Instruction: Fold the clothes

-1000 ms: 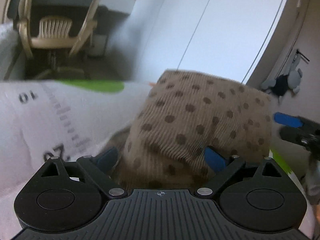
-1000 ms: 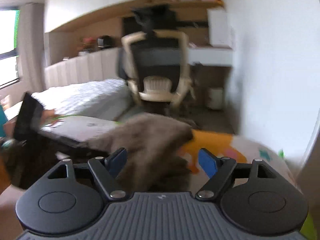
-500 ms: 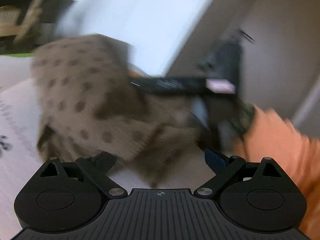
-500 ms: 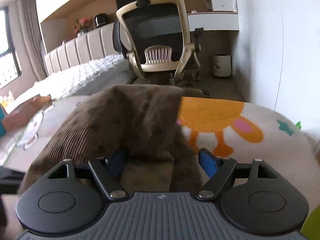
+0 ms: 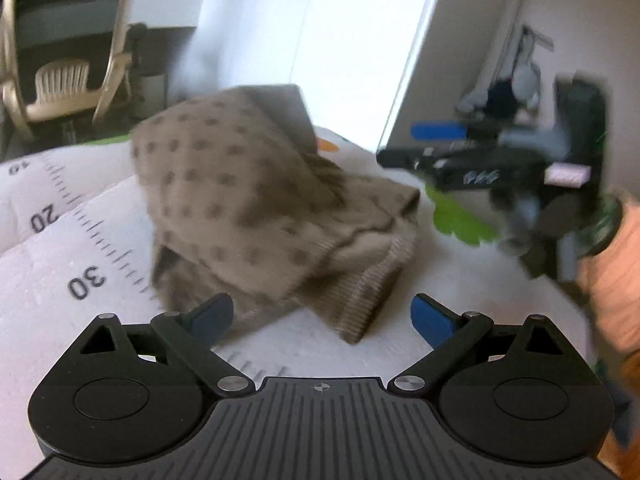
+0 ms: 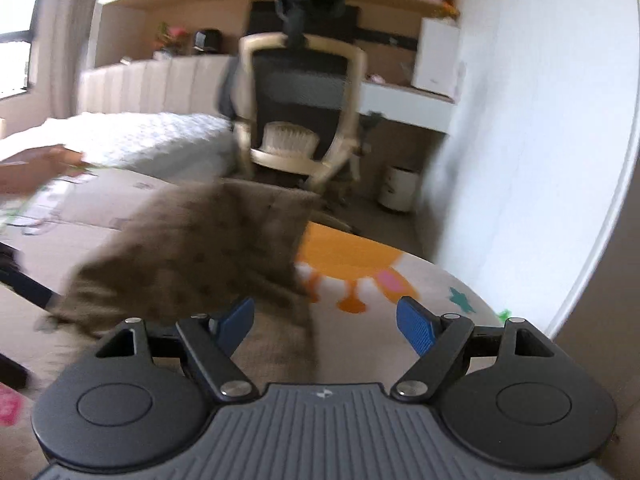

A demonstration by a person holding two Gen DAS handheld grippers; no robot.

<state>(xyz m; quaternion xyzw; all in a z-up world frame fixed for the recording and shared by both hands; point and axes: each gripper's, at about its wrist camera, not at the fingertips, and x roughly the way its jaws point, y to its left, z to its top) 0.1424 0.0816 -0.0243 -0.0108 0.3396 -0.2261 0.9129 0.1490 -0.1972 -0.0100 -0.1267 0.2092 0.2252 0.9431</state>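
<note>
While both grippers stand with their blue fingers spread wide and nothing between them, the brown dotted garment [image 5: 272, 208] lies bunched in a loose heap on the printed mat [image 5: 72, 264], just ahead of the left gripper [image 5: 322, 318] and ahead and left of the right gripper [image 6: 326, 322]. Being let go, it sags under its own weight, its ribbed hem [image 5: 372, 292] hanging nearest the left gripper, probably the easiest edge to pinch.

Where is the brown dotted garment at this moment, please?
In the left wrist view the brown dotted garment lies bunched on the printed mat, just ahead of the open left gripper, beside the ruler marks.
</note>
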